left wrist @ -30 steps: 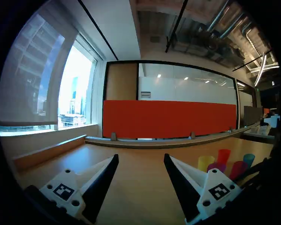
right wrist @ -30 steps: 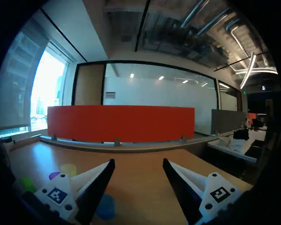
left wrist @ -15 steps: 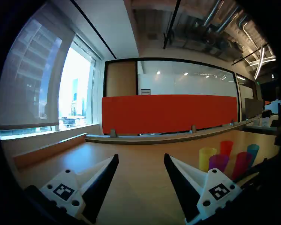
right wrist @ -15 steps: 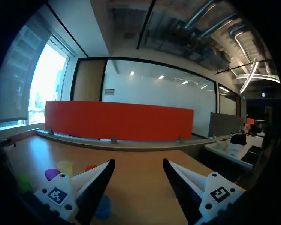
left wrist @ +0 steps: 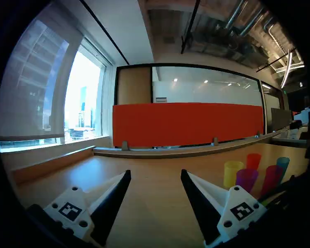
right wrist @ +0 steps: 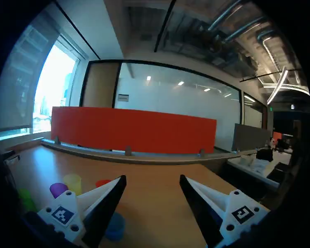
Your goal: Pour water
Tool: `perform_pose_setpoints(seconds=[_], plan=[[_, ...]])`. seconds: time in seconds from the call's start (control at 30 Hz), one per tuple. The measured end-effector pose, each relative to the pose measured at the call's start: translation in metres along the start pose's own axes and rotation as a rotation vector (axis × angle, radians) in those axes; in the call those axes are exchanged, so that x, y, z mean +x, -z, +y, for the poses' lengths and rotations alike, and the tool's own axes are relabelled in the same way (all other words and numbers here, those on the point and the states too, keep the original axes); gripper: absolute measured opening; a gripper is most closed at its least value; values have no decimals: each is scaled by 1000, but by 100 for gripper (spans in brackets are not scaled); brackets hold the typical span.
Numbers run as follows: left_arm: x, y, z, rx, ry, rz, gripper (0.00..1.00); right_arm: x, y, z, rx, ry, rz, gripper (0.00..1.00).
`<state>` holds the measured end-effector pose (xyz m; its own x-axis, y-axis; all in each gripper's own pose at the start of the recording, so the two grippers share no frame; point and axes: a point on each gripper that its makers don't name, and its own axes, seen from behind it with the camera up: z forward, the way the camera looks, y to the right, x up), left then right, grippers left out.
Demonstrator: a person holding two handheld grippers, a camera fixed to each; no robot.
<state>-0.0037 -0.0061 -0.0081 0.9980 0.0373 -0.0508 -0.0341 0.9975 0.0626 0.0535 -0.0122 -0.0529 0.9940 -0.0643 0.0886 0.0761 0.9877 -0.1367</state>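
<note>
Left gripper view: cups (left wrist: 246, 178) stand on wooden desk (left wrist: 155, 206) before orange partition (left wrist: 184, 124).

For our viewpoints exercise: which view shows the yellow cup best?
The left gripper view: the yellow cup stands bright and nearly whole. In the right gripper view the cup looks paler, its base behind the tongs.

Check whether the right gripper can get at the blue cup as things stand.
Probably yes. The right gripper is open and empty, and the blue cup stands close by on the table, off to one side of the jaws, with nothing between. A sideways shift seems needed.
</note>
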Motion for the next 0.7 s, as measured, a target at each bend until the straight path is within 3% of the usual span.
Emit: perform_pose_setpoints(seconds=[0.7], plan=[[-14,-9,-1,-3,20,-42,89,-1,-1,-3,13,-8,0,100]])
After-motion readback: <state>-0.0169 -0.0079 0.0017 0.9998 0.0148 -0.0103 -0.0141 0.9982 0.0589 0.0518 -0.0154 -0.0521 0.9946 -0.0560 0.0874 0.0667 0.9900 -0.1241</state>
